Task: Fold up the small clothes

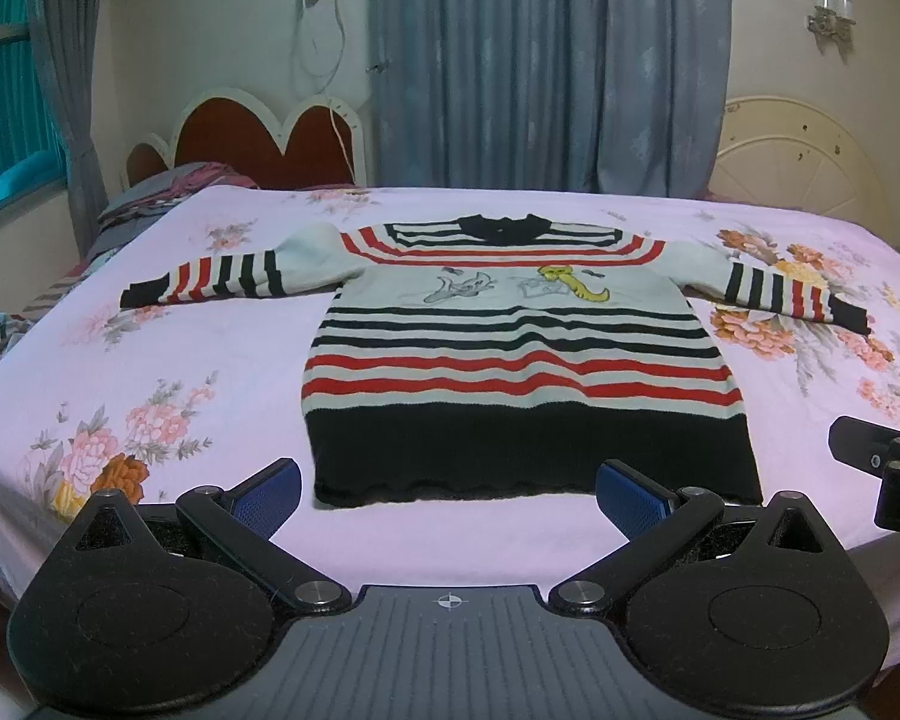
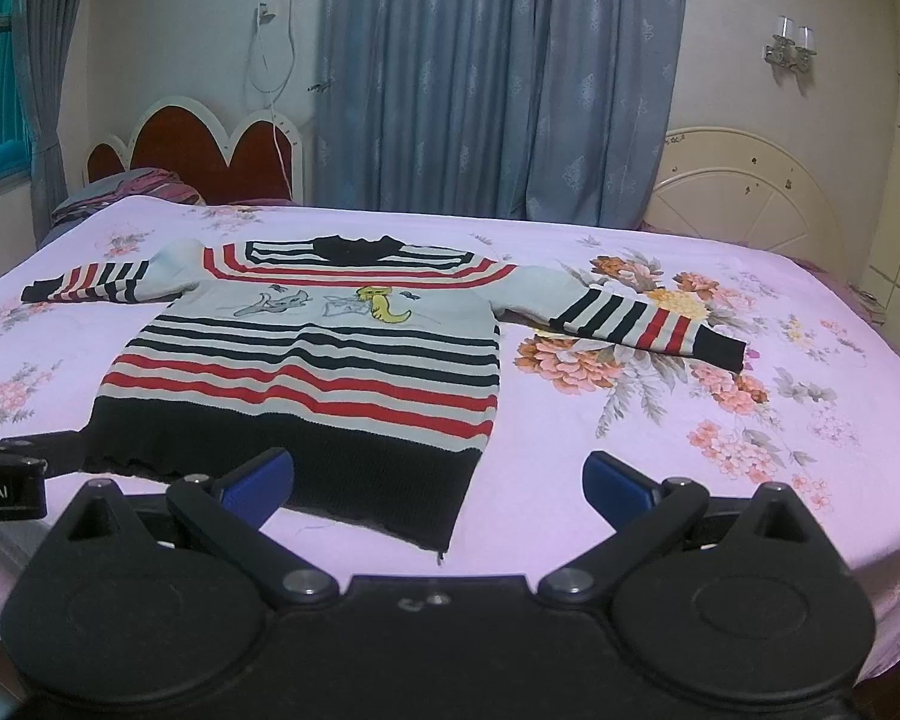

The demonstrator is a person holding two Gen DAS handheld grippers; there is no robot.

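Observation:
A small striped sweater (image 1: 510, 354) in black, red and white, with cartoon figures on the chest, lies flat on the bed with both sleeves spread out. It also shows in the right wrist view (image 2: 318, 372). My left gripper (image 1: 447, 495) is open and empty, just short of the black hem. My right gripper (image 2: 438, 489) is open and empty, near the hem's right corner. The right gripper's body shows in the left wrist view (image 1: 882, 468). The left gripper's body shows in the right wrist view (image 2: 6, 480).
The bed has a pink floral sheet (image 1: 150, 360), seen too in the right wrist view (image 2: 690, 420). A red and white headboard (image 1: 258, 138) stands at the back left, a cream one (image 2: 750, 192) at the back right. Crumpled bedding (image 1: 150, 192) lies at the far left. Blue curtains hang behind.

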